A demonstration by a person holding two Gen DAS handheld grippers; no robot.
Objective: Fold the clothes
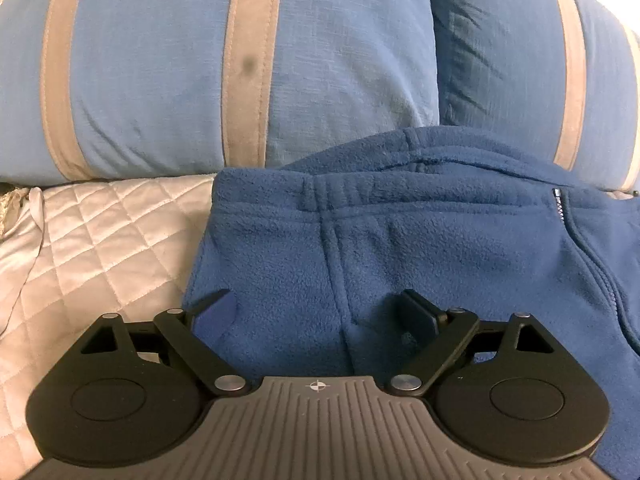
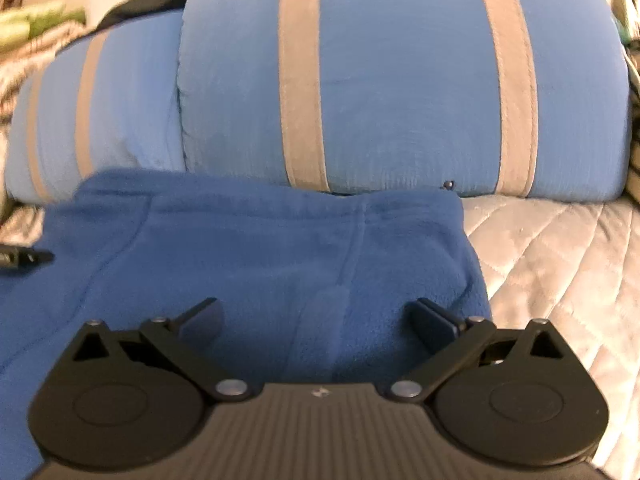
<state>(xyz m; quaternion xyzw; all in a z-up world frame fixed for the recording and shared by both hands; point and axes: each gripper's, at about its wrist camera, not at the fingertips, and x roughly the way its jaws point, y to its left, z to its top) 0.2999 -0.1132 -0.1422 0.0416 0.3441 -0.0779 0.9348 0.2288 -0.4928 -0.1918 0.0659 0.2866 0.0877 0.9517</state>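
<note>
A dark blue fleece jacket with a zipper lies flat on the quilted bed, its hem edge toward the pillows. My left gripper hovers open just above the jacket's left part, jaws spread wide with fleece below and nothing between them. In the right wrist view the same fleece jacket fills the lower middle, its right edge ending on the quilt. My right gripper is also open, low over the jacket's right part, holding nothing. The left gripper's tip pokes in at the far left.
Two blue pillows with grey stripes stand right behind the jacket. A pale quilted bedspread spreads out left and right of the garment. Dark and striped fabric lies behind the pillows at the left.
</note>
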